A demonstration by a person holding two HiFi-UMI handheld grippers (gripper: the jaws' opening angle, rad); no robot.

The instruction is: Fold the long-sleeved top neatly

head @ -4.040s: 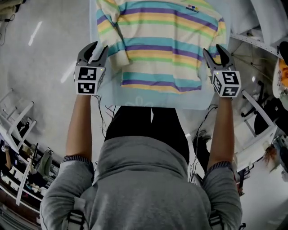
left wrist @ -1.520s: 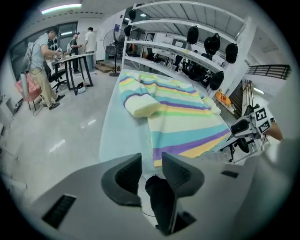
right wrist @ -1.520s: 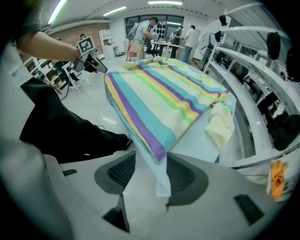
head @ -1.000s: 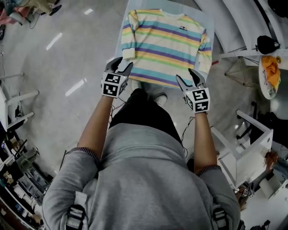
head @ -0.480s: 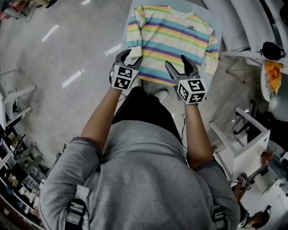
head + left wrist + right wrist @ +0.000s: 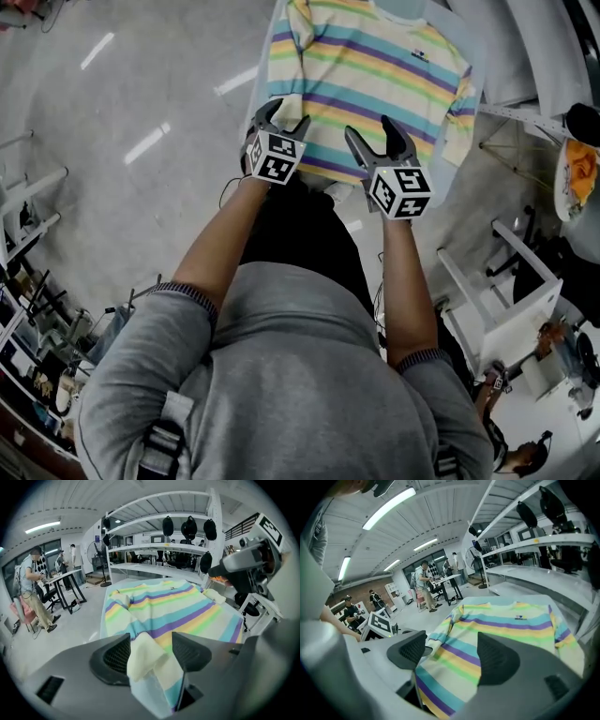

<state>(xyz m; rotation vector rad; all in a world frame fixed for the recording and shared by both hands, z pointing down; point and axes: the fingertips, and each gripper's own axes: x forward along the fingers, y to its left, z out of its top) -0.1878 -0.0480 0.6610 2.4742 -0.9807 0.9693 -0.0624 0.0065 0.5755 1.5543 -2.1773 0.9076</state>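
The striped top [image 6: 375, 66] lies flat on the tabletop [image 6: 102, 609]. The left tool [image 6: 284, 114] is at its sleeve cuff [image 6: 143, 656], the right tool [image 6: 369, 131] over its bottom edge. Both have just been opening wide, with cloth loose between the jaws.

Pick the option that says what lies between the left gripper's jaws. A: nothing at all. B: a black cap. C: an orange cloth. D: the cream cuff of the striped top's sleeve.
D: the left gripper view shows the cream cuff of the striped top lying between the jaws of the left gripper, which have just been opening and do not clamp it.
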